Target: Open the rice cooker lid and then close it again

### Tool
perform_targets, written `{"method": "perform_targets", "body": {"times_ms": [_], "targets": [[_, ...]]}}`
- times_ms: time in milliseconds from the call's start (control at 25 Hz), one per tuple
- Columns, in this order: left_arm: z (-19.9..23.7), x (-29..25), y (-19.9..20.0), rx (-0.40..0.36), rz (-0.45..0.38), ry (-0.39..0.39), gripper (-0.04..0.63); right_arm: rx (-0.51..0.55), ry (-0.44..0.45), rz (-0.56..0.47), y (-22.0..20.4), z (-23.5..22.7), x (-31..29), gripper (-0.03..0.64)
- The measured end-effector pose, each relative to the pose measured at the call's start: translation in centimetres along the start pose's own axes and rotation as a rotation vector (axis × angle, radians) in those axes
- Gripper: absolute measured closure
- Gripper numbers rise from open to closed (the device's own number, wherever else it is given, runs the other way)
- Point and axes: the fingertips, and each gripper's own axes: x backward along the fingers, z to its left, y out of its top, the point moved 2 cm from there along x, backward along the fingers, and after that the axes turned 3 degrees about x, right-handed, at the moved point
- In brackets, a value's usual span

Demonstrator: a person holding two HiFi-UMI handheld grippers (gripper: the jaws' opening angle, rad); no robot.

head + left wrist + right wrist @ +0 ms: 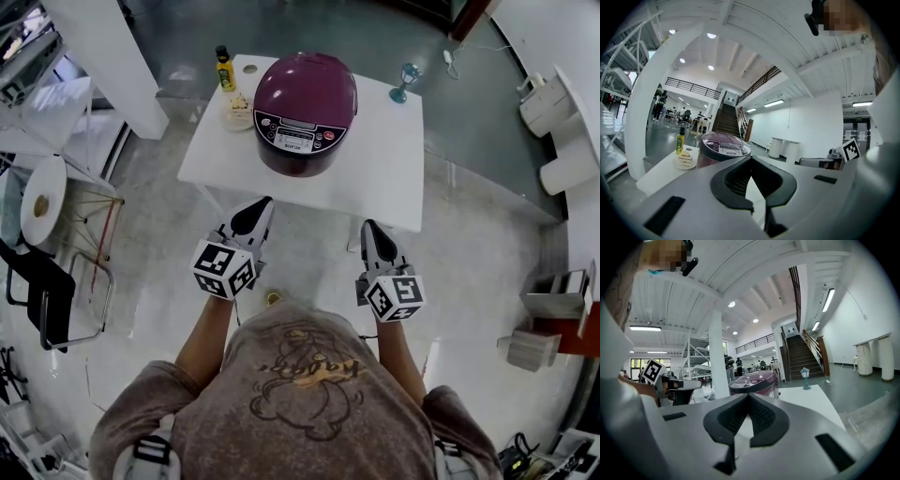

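1. The rice cooker [305, 112] stands on the white worktop [394, 169], straight ahead of us at 12 o'clock. Its control panel is turned to 6 o'clock, so we judge that the front of the lid faces us and the hinge lies on the far side.
2. The lid [305, 86] lies down on the body, the purple dome unbroken, with no gap that we can see. That is how the task would leave it. A cooker whose lid is about to be raised would look the same, and we cannot tell which this is.
3. Our left claw [262, 204] hangs off the worktop's near edge, at about 7 o'clock of the cooker. Its tips are pinched together, with nothing between them.
4. Our right claw [370, 230] sits at about 5 o'clock of the cooker, also short of the edge. It too is pinched tight and empty.
5. Both claws point roughly level at the cooker, one on each side of its front, and touch nothing. We read this as a neutral stance that suits coming in as well as backing off. Pinched tips would serve to press or nudge rather than to grasp.
6. A bottle [224, 68] and a cake on a plate [237, 108] sit at 10 o'clock of the cooker, and a small blue lantern [409, 81] at 2 o'clock. All stand apart from it, so we judge that they would leave the lid's swing free.
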Motion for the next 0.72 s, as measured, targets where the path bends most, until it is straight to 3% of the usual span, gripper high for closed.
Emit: {"method": "perform_targets", "body": {"times_ms": [720], "targets": [[-0.4, 1.9, 0.6, -0.005, -0.019, 0.014, 0.575, 0.000, 0.005, -0.022, 0.4, 1.3, 0.7, 0.618]]}}
